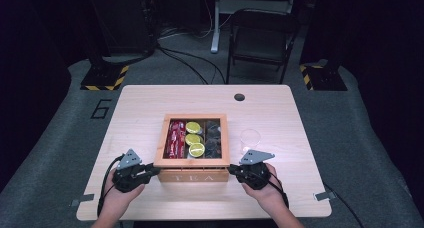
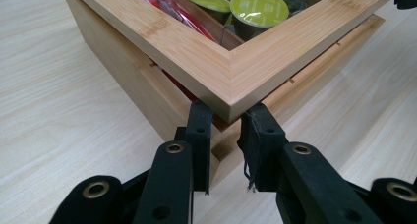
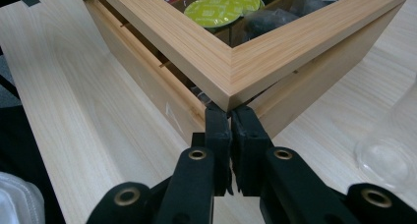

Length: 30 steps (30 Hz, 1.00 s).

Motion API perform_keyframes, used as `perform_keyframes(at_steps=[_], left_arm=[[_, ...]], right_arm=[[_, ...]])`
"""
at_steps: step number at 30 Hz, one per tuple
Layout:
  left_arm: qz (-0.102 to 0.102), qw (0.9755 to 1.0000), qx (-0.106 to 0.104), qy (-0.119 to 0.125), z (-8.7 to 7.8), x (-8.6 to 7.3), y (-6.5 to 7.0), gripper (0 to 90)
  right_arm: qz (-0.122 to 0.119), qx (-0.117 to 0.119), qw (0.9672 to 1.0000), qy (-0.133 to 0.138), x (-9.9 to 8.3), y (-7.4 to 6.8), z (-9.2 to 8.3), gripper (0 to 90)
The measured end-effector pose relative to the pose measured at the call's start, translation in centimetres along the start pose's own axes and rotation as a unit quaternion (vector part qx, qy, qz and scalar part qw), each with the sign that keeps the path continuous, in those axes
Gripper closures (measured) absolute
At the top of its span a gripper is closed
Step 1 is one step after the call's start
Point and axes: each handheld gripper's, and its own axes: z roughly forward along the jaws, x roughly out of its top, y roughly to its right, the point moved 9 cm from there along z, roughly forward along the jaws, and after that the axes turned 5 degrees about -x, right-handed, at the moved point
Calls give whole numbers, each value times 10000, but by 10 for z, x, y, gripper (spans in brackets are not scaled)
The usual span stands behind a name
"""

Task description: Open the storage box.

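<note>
Dark room around a light wooden table (image 1: 280,113); a folding chair (image 1: 261,38) stands on the grey floor behind it, and a small round hole (image 1: 239,97) sits near the table's far edge. Wooden tea box (image 1: 192,172) sits at the middle of the table, near the front edge, "TEA" lettered on its front wall. Its window-framed lid (image 1: 191,161) is tipped up slightly off the box body; the gap under the frame is visible in both gripper views. Through the lid: red packets (image 1: 175,138) in the left compartment, green-topped capsules (image 1: 194,138) in the middle one, dark items (image 1: 214,138) in the right one. Clear plastic cup (image 1: 250,139) stands just beside the box, on its right. Left gripper (image 2: 226,130) is at the lid's front-left corner, jaws narrowly apart, the corner sitting over the gap between them. Right gripper (image 3: 230,123) is at the front-right corner, jaws nearly closed, tips just under the lid corner; cannot tell whether they pinch anything. A hand (image 1: 120,195) holds the left gripper and another hand (image 1: 267,193) the right.
</note>
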Motion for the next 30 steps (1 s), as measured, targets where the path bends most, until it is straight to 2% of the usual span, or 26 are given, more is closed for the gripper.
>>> perform_keyframes(at_steps=[5, 9, 19, 25, 27, 28, 30], left_arm=[[20, 10000, 16, 2, -2, 5, 0, 736], [98, 9999, 72, -38, -4, 10, -1, 713], [9, 9999, 131, 86, -7, 26, -3, 638], [-48, 9995, 184, 254, -10, 36, -5, 629], [-79, 9995, 158, 280, -11, 39, -6, 628], [-121, 9993, 157, 322, -11, 40, -6, 628], [-98, 9993, 152, 327, -12, 42, -7, 628]], right_arm=[[-56, -22, 10000, 30, 6, 1, -1, 844], [18, -42, 10000, 26, 10, 2, -3, 810], [49, -101, 9998, 191, 25, 6, -3, 746], [119, -185, 9994, 265, 35, 10, -5, 723], [71, -151, 9995, 284, 38, 11, -6, 718], [151, -182, 9993, 295, 40, 12, -6, 717], [146, -169, 9993, 295, 42, 12, -6, 717]])
